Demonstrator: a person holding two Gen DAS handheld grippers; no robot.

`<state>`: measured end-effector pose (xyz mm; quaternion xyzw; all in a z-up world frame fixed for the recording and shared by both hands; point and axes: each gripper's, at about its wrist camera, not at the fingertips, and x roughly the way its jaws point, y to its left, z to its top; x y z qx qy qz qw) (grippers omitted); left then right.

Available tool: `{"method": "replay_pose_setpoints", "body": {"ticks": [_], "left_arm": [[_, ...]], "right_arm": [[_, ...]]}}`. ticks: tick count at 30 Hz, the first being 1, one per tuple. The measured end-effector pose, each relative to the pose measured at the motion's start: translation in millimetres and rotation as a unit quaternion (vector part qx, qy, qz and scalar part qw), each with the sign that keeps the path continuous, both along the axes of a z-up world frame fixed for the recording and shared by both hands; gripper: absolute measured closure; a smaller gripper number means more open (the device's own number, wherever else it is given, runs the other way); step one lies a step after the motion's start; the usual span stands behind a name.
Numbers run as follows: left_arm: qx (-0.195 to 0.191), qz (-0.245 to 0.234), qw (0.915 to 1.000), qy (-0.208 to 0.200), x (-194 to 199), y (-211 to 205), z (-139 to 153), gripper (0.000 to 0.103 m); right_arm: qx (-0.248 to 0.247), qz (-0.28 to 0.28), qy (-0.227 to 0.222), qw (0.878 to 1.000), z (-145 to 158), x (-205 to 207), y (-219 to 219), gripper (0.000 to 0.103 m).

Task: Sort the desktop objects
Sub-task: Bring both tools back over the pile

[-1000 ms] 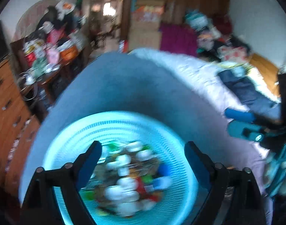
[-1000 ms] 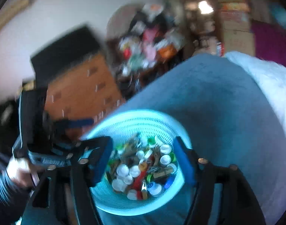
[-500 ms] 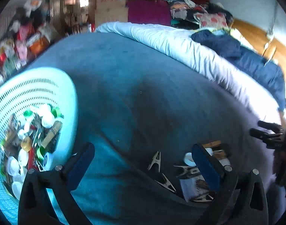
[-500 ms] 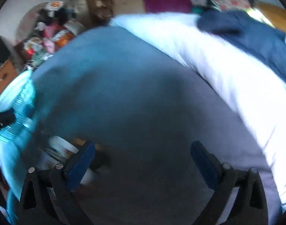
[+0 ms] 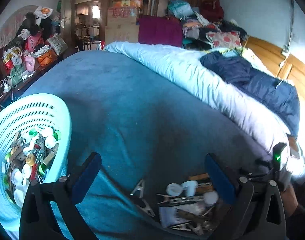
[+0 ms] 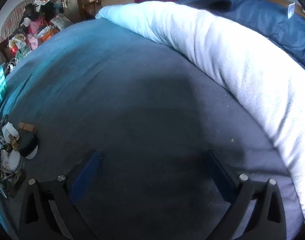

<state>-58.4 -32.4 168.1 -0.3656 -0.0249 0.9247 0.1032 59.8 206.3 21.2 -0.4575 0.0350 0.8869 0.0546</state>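
Observation:
A pale teal perforated basket (image 5: 38, 110) at the left holds bottle caps, clips and clothespins. A loose pile of clips, white caps and wooden clothespins (image 5: 184, 202) lies on the blue bedspread (image 5: 132, 104) just ahead of my left gripper (image 5: 152, 166), which is open and empty above it. In the right wrist view the same pile (image 6: 14, 152) shows at the far left edge. My right gripper (image 6: 152, 164) is open and empty over bare bedspread, well to the right of the pile.
A rolled white duvet (image 5: 202, 80) with a navy jacket (image 5: 262, 84) on it runs along the far right of the bed. A cluttered table (image 5: 26, 54) stands beyond the bed's left edge. The other hand-held gripper (image 5: 276, 164) shows at the right.
Both grippers swung right, away from above the basket. The basket now sits at the left edge of the left view and the loose pile has come under the left gripper.

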Motion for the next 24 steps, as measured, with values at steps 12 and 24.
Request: {"method": "replay_pose_setpoints", "body": {"ticks": [12,24], "left_arm": [[-0.029,0.083,0.9953,0.041,40.1,40.2,25.3,0.0],[-0.089,0.081,0.9906,0.065,94.6,76.4,18.2,0.0]], "right_arm": [[-0.001,0.0,0.0,1.0,-0.6,1.9,4.2,0.0],[-0.001,0.0,0.0,1.0,-0.7,1.5,4.2,0.0]]}}
